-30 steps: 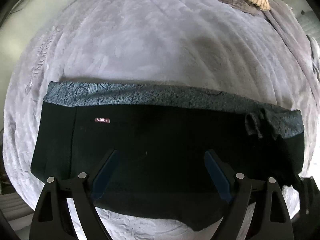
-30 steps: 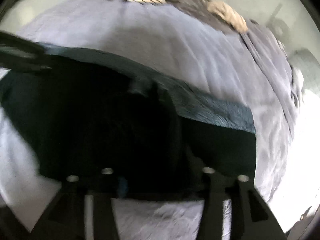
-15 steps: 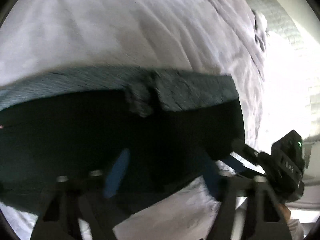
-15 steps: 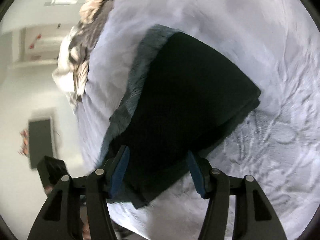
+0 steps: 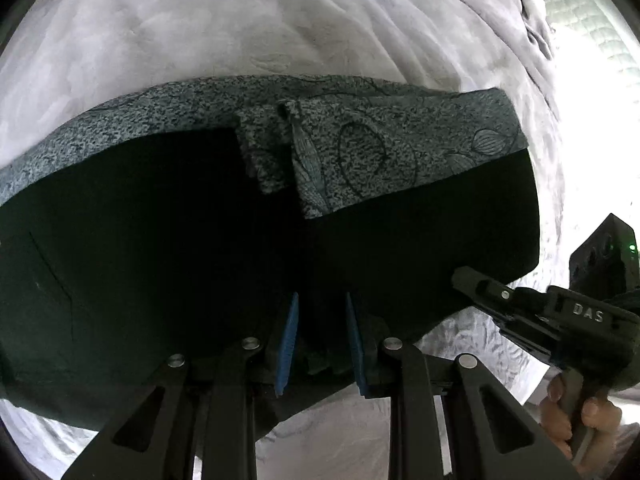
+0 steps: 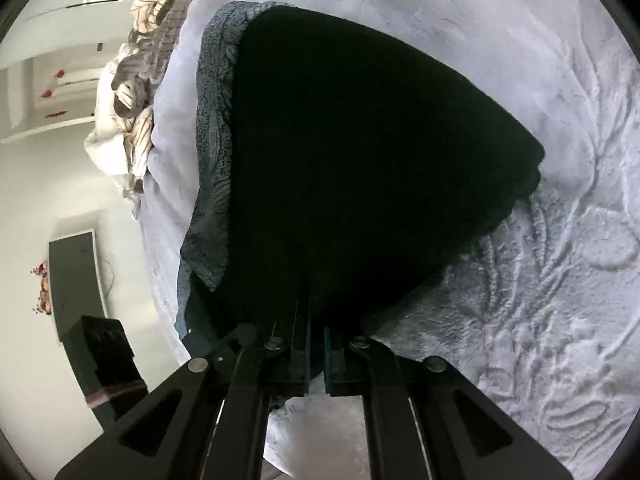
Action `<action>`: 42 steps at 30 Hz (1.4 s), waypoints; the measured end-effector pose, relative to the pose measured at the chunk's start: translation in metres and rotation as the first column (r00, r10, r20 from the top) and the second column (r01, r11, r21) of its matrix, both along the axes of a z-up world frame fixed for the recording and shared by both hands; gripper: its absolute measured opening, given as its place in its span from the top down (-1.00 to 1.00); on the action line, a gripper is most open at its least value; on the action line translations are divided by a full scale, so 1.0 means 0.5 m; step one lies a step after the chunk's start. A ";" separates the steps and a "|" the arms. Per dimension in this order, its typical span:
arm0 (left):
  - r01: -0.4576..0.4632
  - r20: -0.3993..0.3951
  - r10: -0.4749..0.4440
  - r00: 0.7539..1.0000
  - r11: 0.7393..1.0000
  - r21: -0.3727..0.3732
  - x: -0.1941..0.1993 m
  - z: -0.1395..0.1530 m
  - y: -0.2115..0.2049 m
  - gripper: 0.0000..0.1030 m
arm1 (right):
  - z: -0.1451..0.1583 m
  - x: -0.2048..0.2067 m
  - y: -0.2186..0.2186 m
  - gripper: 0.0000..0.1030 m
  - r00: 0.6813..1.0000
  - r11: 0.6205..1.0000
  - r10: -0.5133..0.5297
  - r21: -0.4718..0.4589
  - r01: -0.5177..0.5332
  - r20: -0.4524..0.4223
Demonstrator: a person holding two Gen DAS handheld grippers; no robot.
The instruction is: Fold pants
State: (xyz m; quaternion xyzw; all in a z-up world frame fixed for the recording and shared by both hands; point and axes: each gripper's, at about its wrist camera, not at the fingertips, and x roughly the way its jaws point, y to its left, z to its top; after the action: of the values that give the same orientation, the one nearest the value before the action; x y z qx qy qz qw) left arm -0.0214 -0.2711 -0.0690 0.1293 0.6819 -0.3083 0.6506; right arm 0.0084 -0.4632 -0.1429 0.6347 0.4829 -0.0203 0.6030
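Both grippers newly closed — left gripper (image 5: 320, 340), right gripper (image 6: 316, 356) — each pinching the pants' (image 5: 160, 260) near edge.

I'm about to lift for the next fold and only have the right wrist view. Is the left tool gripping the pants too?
Observer: Yes. The left tool is closed on the near edge of the pants, around the middle.
Operator: Is the patterned band lying flat?
Observer: Not quite. The patterned band has a piece hanging down over the black cloth at its middle.
Operator: Where is my right tool relative to the left one?
Observer: The right tool bites the near right corner of the pants, apart from the left tool.
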 end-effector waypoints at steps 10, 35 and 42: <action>0.018 0.009 -0.018 1.000 1.000 0.007 -0.003 0.004 -0.017 0.50 | 0.161 0.097 -0.059 -0.19 0.936 0.894 0.327 -0.362 -0.263 0.128; -0.018 0.116 0.011 0.993 0.998 0.055 0.001 0.039 0.021 -0.16 | 0.148 0.194 -0.078 -0.16 0.921 0.633 0.321 -0.673 -0.382 -0.221; -0.062 0.150 0.045 0.988 0.991 0.115 0.005 0.058 0.102 -0.19 | 0.154 0.285 0.054 0.11 0.889 0.774 0.458 -0.502 -0.386 0.023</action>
State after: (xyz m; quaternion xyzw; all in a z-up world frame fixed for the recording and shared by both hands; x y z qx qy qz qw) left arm -0.0189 -0.2200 -0.0402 0.1719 0.6525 -0.2389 0.6983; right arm 0.1509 -0.4362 -0.0656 0.3381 0.5475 0.0410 0.7643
